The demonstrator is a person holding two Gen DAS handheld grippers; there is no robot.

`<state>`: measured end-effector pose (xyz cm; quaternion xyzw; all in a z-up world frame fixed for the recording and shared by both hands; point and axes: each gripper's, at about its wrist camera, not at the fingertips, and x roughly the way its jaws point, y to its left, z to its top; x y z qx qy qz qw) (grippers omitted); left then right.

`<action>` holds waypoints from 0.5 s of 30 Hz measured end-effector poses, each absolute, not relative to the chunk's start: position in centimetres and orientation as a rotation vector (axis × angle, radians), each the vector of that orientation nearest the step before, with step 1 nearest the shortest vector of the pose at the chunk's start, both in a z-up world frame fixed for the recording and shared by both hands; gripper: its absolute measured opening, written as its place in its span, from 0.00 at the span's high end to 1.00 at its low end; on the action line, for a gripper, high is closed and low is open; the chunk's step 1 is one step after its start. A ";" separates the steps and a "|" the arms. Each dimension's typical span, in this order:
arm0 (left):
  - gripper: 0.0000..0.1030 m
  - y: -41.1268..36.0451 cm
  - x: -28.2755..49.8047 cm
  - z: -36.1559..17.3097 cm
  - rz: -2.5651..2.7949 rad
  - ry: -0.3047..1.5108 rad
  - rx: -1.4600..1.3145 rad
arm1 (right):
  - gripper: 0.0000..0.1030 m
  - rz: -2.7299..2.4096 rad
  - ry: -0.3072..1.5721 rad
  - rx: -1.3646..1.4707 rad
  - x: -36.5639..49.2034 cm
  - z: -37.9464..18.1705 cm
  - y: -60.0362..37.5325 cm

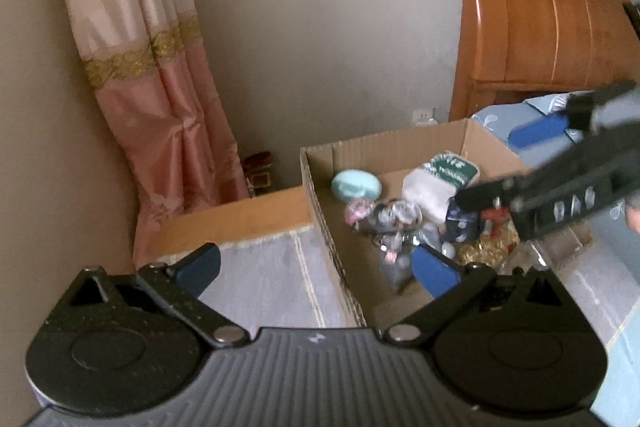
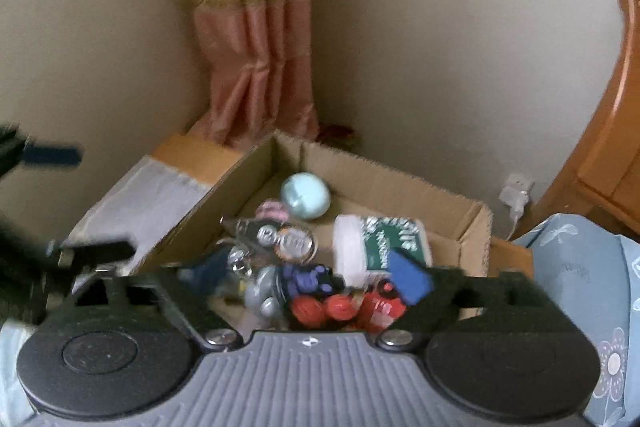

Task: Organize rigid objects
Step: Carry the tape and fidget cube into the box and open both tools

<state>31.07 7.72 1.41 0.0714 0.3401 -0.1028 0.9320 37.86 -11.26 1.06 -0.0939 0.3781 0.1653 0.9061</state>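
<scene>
Trinkets point(image 2: 304, 267) already lie heaped in your cardboard box point(image 2: 476, 227) at the bed's edge, so sorting remains, with both left hand-held gripper point(image 1: 316, 267) and right hand-held gripper point(image 2: 308, 279) open, empty.

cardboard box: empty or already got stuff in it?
Not empty. The cardboard box holds a pale blue egg-shaped object, a green-and-white pack, and a jumble of small trinkets.

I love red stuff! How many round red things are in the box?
3 that I can see: two red balls side by side at the cardboard box's near end, and a blurry red piece beside them. More may be hidden.
</scene>
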 end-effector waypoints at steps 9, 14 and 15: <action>0.01 7.0 27.5 1.7 -0.200 0.651 0.143 | 0.00 0.279 0.797 -0.184 34.1 2.4 -13.0; 0.01 6.0 24.7 2.9 -0.208 0.608 0.111 | 0.00 0.201 0.819 -0.190 31.2 3.2 -14.4; 0.01 5.8 24.1 3.2 -0.203 0.596 0.111 | 0.00 0.179 0.821 -0.196 30.7 3.3 -14.7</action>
